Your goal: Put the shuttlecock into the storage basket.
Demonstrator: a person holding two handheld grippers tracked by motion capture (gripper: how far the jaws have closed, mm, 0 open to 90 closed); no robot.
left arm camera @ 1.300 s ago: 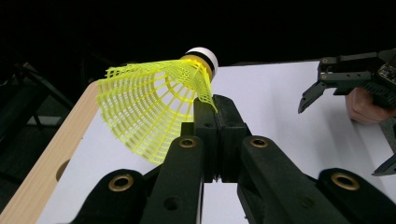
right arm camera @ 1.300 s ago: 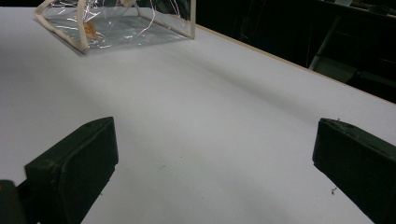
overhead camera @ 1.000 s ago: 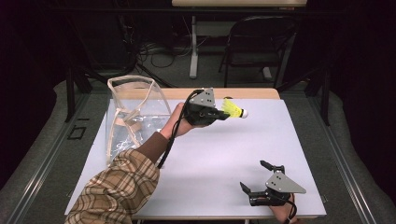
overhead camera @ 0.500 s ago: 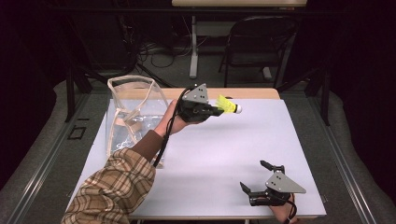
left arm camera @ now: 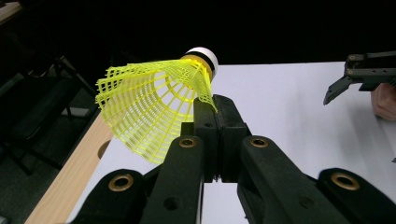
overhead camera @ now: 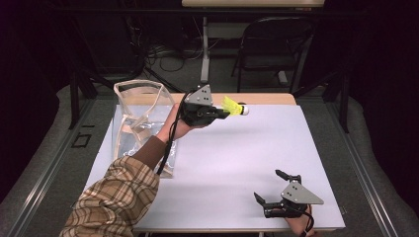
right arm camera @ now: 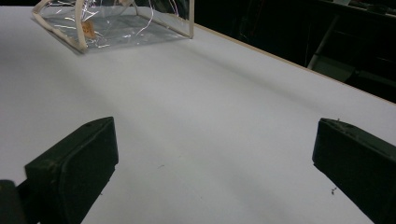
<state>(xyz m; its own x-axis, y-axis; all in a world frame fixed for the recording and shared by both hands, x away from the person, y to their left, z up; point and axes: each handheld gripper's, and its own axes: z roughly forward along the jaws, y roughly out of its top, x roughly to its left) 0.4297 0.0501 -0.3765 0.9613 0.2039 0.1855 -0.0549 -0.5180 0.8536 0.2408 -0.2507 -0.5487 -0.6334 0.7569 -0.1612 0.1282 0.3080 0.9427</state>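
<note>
- The yellow shuttlecock (left arm camera: pixel 154 105) is off the surface, pinched by my left tool (left arm camera: pixel 215 114) at the edge of its mesh skirt, near the back edge of the surface (overhead camera: pixel 247 163) and just right of the clear bag (overhead camera: pixel 141 118).
- I judge it very light, so it will swing with any quick turn of my wrist.
- The skirt looks like thin, springy plastic lattice: it gives under pressure and could crease or slip out if I squeeze hard or jerk.
- The white cork tip (left arm camera: pixel 203 56) looks like the firm part; a hold closer to that tip would be steadier than my present one on the skirt rim.
- My left tool's jaws are pressed together on that bit of mesh, and the rest of the skirt flares free to one side.
- My right tool (overhead camera: pixel 276 190) rests at the near right corner, jaws spread with nothing between them.
- The bag stands open-topped at the left; its soft walls sag, so its rim may catch the skirt.
- The wooden strip (left arm camera: pixel 70 179) marks the far edge, with a drop beyond it.
- Between the bag and my right tool the white top lies bare, with plenty of room to swing.
</note>
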